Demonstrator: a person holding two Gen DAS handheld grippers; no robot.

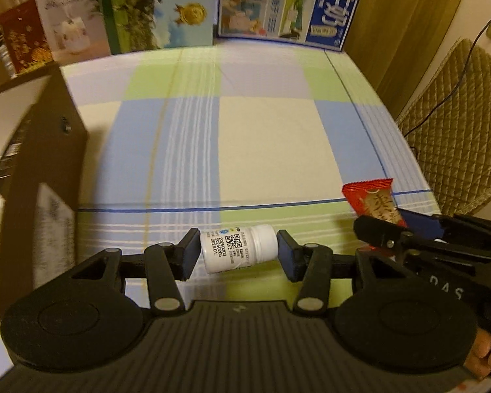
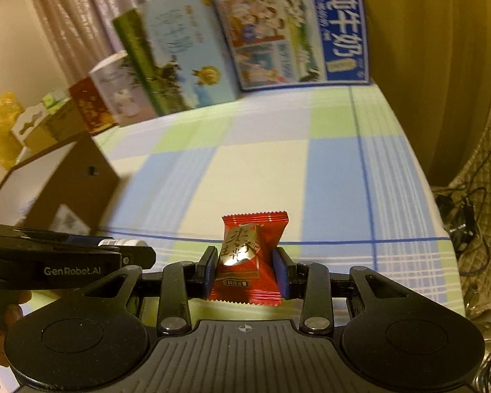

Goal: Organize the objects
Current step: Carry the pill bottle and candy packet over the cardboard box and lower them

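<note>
- Your left gripper [image 1: 239,253] points steeply down over the checked cloth [image 1: 265,137]. Its fingers [image 1: 190,255] are clamped on a small white bottle [image 1: 239,252], which lies crosswise between the pads, cap toward the right pad, clear of the cloth.
- Your right gripper [image 2: 245,270] also tilts down, just beside the left one. Its fingers [image 2: 208,270] pinch a red sachet [image 2: 250,258] by its sides; the sachet stands upright, top edge above the pads, off the cloth.
- In the left view the right gripper enters at the right edge, covering the sachet's lower half. Part of a hand [image 1: 484,353] shows in the bottom right corner.
- In the right view the left gripper enters from the left; only a sliver of the bottle shows past its finger.
- Bottle label print is too small to read beyond a QR code and dates.
- A brown box [image 1: 45,170] stands on the cloth at left, its open top partly cut off and blurred.
- Printed cartons [image 1: 278,3] stand in a row along the far edge of the cloth, well apart from both grippers.
- A quilted pad [image 1: 455,124] with a black cable lies off the right edge.
</note>
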